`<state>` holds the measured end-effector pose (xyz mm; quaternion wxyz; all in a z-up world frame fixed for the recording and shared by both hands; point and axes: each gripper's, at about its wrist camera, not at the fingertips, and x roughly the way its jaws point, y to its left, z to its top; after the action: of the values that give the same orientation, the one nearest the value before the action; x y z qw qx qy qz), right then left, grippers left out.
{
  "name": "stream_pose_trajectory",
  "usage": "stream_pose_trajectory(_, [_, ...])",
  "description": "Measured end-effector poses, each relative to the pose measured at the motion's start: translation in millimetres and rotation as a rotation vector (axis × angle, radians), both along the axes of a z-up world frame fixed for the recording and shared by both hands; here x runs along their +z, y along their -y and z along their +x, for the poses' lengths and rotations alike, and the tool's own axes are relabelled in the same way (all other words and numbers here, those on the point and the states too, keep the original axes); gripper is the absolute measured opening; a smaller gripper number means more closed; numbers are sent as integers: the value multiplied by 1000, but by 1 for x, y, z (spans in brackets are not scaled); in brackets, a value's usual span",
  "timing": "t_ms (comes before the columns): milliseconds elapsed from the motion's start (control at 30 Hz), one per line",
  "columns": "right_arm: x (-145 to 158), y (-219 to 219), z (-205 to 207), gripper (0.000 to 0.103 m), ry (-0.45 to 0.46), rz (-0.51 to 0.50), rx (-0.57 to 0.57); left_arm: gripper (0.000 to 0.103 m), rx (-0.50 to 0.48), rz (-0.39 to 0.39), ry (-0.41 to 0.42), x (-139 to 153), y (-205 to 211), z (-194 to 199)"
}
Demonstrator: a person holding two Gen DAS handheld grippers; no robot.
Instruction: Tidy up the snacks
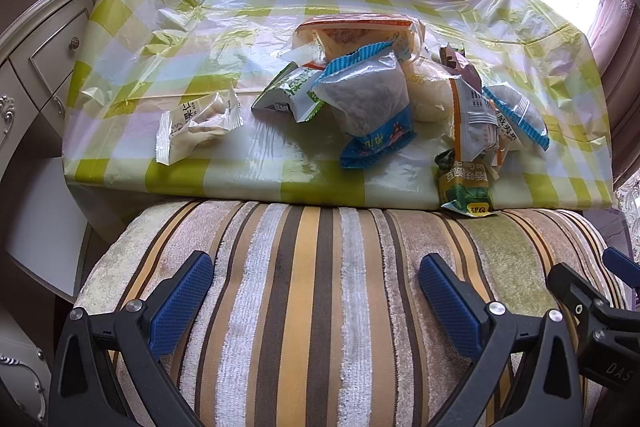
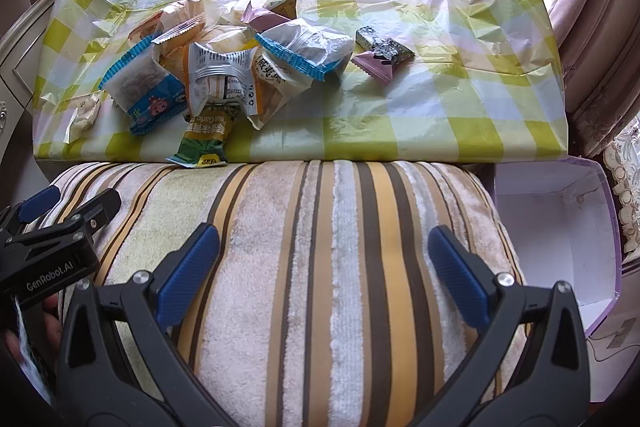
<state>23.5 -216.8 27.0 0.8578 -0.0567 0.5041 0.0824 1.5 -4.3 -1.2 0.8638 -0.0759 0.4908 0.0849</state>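
**Snack packets: light, crinkly, slippery**

Left gripper (image 1: 316, 291) and right gripper (image 2: 324, 263) hung spread and empty over the striped cushion (image 2: 320, 267). The snack pile (image 1: 380, 99) lay on the checked tablecloth (image 1: 160, 27), a green packet (image 1: 464, 187) overhanging the edge. Probably weightless, crushable; pinch a crimped seam.

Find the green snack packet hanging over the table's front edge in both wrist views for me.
Left wrist view: green packet lower right of centre, at the table edge below the snack pile.
Right wrist view: green packet left of centre, at the front edge below the pile.
Shared landmark: the blue-edged packet with a pink cartoon, just left of it in both.
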Motion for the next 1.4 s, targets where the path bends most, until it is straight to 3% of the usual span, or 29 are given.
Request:
stream_pose_trajectory(867, [0,0,0,103,0,1,0,103,-1,1,0,0,0,0])
stream_pose_trajectory(1067, [2,2,3,103,-25,14,14,103,0,0,0,0,1,0])
stream_pose_trajectory(1267, [1,10,16,103,-105,58,72,103,8,-36,19,3,-4,1])
stream_pose_trajectory(1400, [3,8,28,103,-96,83,66,102,52,-49,43,6,-16,4])
